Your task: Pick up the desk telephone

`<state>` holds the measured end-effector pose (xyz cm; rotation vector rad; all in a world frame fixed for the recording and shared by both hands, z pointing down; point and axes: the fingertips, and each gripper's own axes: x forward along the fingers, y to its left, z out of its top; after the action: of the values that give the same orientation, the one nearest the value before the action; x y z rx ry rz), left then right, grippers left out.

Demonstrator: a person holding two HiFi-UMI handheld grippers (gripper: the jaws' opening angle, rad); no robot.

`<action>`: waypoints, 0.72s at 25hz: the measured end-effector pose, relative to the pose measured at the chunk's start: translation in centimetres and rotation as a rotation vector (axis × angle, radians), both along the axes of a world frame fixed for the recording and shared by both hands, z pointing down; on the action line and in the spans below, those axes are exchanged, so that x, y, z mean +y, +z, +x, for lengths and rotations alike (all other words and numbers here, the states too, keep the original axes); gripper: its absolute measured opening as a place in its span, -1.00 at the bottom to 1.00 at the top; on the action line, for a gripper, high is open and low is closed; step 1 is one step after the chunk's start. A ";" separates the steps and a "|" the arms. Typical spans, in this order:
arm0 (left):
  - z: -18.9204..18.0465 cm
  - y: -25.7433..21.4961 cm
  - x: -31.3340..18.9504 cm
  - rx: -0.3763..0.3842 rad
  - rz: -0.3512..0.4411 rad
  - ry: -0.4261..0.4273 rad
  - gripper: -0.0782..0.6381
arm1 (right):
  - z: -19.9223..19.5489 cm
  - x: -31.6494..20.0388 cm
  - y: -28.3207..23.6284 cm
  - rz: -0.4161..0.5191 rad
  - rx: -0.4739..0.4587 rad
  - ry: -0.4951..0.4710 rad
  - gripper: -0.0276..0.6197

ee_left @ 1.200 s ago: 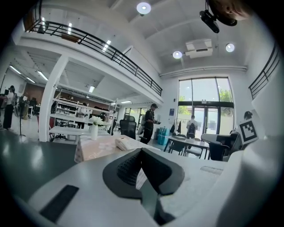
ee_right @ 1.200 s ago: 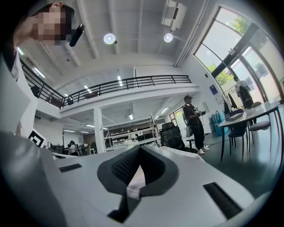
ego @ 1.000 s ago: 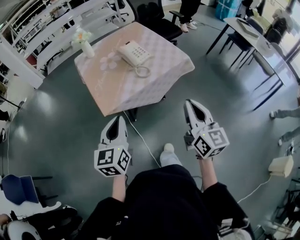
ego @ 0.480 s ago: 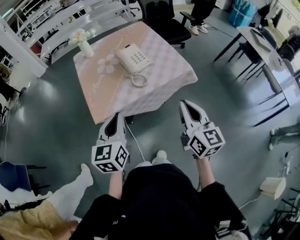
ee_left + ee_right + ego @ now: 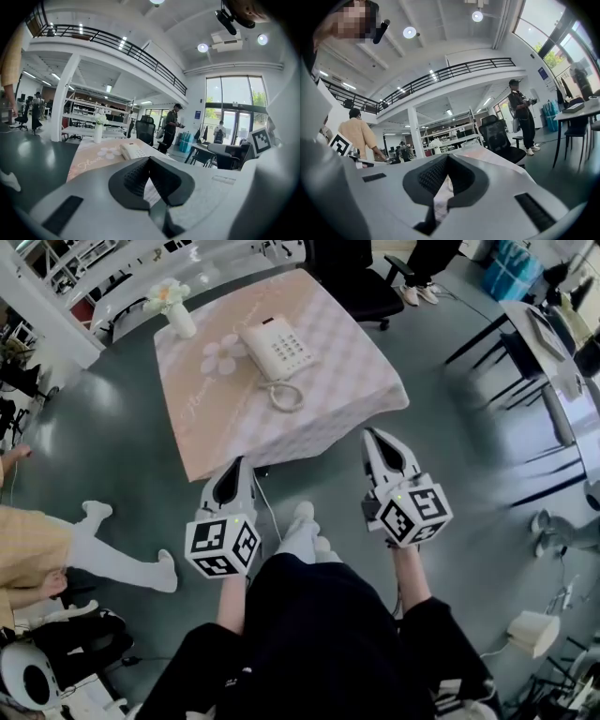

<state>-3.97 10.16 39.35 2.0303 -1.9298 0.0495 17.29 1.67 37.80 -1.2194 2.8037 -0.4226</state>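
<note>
Head view gives you the whole telephone (image 5: 278,348): white, keypad up, cord (image 5: 286,397) coiled at its near edge, mid-table (image 5: 234,423) on pink cloth. Left gripper view catches it only small beyond the jaws. Your left gripper (image 5: 238,463) and right gripper (image 5: 371,433) hang clenched and empty, short of the table.

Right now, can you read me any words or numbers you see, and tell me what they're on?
"Flower", probably, in cursive with an unclear end: on the pink checked tablecloth, beside its white flower print.
Key numbers on the white plastic desk telephone: too small to read.
The blue sign on the far wall: too blurred to read.
</note>
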 end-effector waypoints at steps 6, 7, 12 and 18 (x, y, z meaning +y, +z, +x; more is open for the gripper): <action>-1.0 0.8 -3.6 0.016 -0.014 -0.012 -0.78 | -1.1 -3.8 0.8 -0.018 0.003 -0.012 -0.94; -1.3 1.0 -4.5 0.020 -0.018 -0.014 -0.78 | -1.4 -4.7 0.9 -0.021 0.002 -0.013 -0.94; -2.6 2.4 -9.2 0.055 -0.047 -0.032 -0.78 | -3.1 -9.8 1.7 -0.047 0.011 -0.028 -0.94; -4.5 3.7 -14.7 0.099 -0.091 -0.045 -0.78 | -5.8 -15.0 2.6 -0.061 0.031 -0.075 -0.94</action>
<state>-8.48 -4.54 43.07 1.8941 -1.8770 0.0245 11.54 -13.38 40.41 -1.1439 2.8913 -0.5017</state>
